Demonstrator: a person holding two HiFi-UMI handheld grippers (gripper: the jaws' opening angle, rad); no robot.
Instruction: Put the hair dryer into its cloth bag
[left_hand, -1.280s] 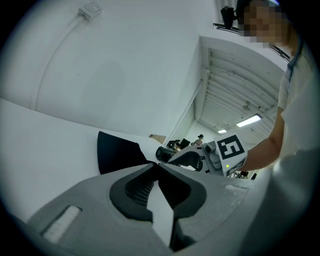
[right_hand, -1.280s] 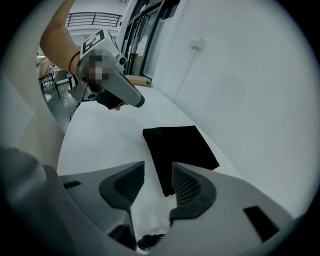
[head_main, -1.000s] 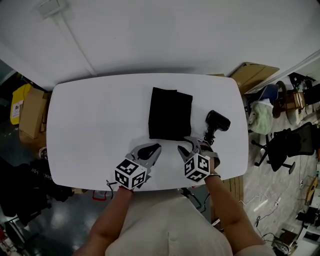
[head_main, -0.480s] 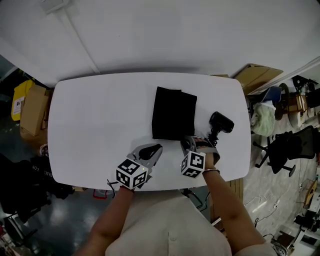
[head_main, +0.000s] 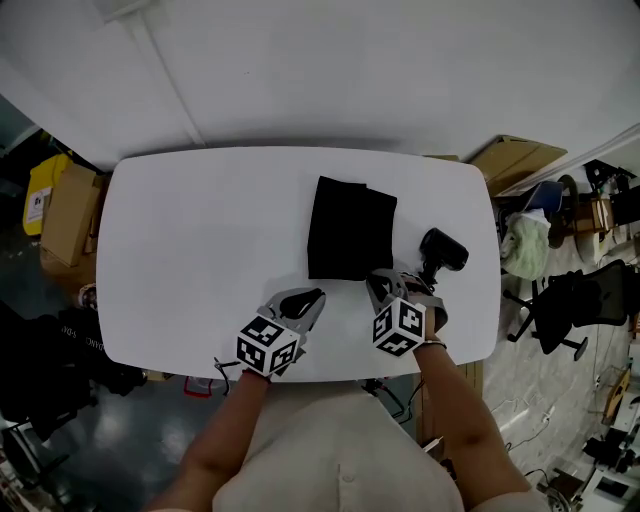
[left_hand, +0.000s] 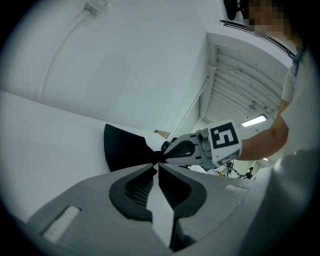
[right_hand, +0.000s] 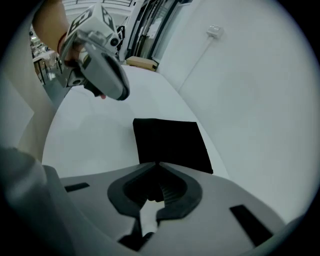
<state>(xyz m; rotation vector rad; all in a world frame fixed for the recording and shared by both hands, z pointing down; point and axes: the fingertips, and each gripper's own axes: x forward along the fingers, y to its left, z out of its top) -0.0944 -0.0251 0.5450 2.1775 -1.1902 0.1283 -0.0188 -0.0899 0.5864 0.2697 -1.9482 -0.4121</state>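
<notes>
Hair dryer (head_main: 438, 250): not yet bagged. It lies bare on the table (head_main: 200, 250), outside the cloth bag (head_main: 350, 228), and neither the left gripper (head_main: 318, 294) nor the right gripper (head_main: 378, 284) touches it.
Progress: by my reading only the first step, taking hold of the bag, is in hand. Opening its mouth, lifting the hair dryer and sliding it in are all left.
Table: white, carrying everything; both grippers sit at its near edge.
Cloth bag: black, flat and closed-looking, just beyond both grippers' tips.
Dryer's place: just beyond the right gripper and to its right, beside the bag's right edge but apart from it; well to the right of the left gripper.
Right gripper: jaws brought together at the bag's near edge, by its right corner. The cloth seems drawn to a point there, so I judge it pinched.
Left gripper: jaws together with nothing between them, just short of the bag's near left corner.
</notes>
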